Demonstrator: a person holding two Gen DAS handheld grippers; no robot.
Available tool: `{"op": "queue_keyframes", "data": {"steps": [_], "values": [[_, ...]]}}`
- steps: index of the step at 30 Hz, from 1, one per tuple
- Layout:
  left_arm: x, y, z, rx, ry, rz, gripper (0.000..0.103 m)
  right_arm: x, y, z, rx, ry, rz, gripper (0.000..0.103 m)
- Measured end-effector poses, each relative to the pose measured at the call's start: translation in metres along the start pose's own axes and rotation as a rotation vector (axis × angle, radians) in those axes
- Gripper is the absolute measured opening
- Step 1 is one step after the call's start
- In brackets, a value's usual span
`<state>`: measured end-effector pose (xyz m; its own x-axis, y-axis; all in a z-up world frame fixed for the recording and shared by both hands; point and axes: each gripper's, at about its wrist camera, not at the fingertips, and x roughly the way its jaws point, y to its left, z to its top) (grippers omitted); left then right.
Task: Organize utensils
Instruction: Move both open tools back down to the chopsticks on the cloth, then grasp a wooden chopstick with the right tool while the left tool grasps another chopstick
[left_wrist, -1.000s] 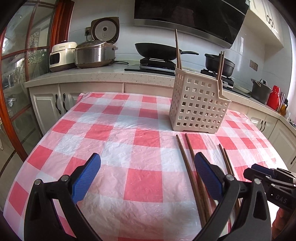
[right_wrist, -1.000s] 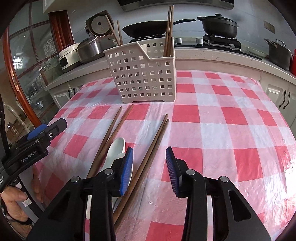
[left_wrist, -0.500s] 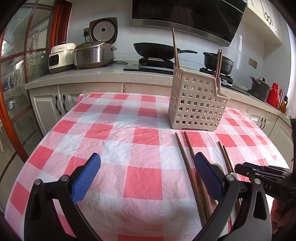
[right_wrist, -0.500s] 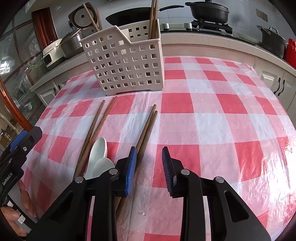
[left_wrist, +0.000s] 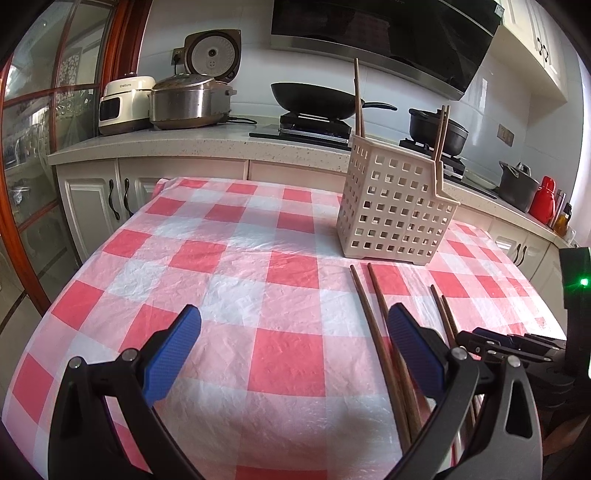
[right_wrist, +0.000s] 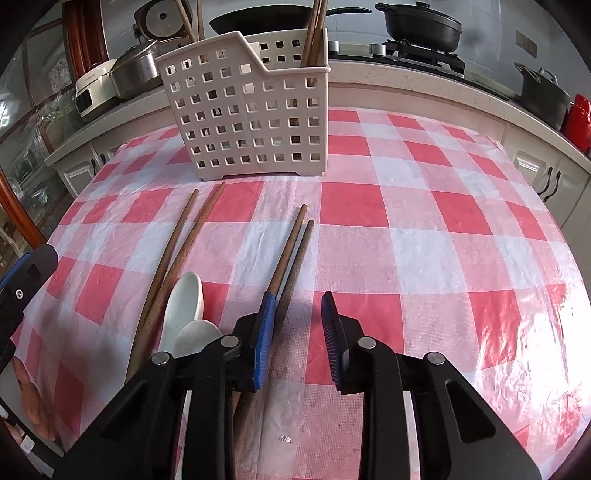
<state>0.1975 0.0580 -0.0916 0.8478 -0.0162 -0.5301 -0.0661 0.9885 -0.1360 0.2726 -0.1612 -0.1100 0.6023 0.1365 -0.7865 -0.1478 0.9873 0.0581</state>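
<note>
A white perforated utensil basket (right_wrist: 247, 110) stands on the red-checked table (right_wrist: 424, 240) with several chopsticks upright in it; it also shows in the left wrist view (left_wrist: 395, 210). Two pairs of brown chopsticks lie flat: a left pair (right_wrist: 177, 254) and a right pair (right_wrist: 291, 243). Two white spoons (right_wrist: 184, 306) lie between them. My right gripper (right_wrist: 297, 339) is open and low over the near end of the right pair; one chopstick runs between its fingers. My left gripper (left_wrist: 291, 350) is wide open and empty, left of the left pair (left_wrist: 373, 317).
A counter runs behind the table with rice cookers (left_wrist: 184, 99), a wok (left_wrist: 314, 99) and pots (left_wrist: 436, 129) on a stove. A red thermos (left_wrist: 543, 199) stands at the far right. The table edge curves close at the left.
My right gripper has moved forward and lower over the right chopstick pair, its jaws a little narrower than at first. My left gripper has stayed almost still.
</note>
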Motion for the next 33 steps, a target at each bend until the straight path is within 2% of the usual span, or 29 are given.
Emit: {"op": "queue_keyframes", "data": {"steps": [5, 7, 10, 16, 22, 26, 33], "values": [[0.000, 0.003, 0.000, -0.007, 0.004, -0.007, 0.098, 0.003, 0.006, 0.000, -0.030, -0.005, -0.024, 0.022], [0.001, 0.004, 0.000, -0.015, 0.010, -0.010, 0.098, 0.004, 0.003, 0.002, -0.032, -0.004, -0.022, 0.015], [0.004, 0.005, 0.000, -0.013, 0.028, -0.022, 0.098, 0.004, -0.002, 0.005, -0.039, 0.007, -0.005, 0.010], [0.015, -0.008, -0.001, 0.061, 0.082, -0.036, 0.097, 0.000, -0.018, 0.001, -0.029, 0.011, 0.021, 0.006], [0.048, -0.028, 0.004, 0.117, 0.199, -0.038, 0.077, -0.003, -0.029, -0.002, -0.005, 0.006, 0.043, 0.007], [0.069, -0.044, 0.007, 0.154, 0.244, -0.031, 0.073, -0.003, -0.034, -0.002, 0.008, 0.006, 0.061, 0.007], [0.101, -0.059, 0.012, 0.171, 0.312, -0.016, 0.055, -0.003, -0.040, -0.002, 0.020, 0.008, 0.089, 0.007]]}}
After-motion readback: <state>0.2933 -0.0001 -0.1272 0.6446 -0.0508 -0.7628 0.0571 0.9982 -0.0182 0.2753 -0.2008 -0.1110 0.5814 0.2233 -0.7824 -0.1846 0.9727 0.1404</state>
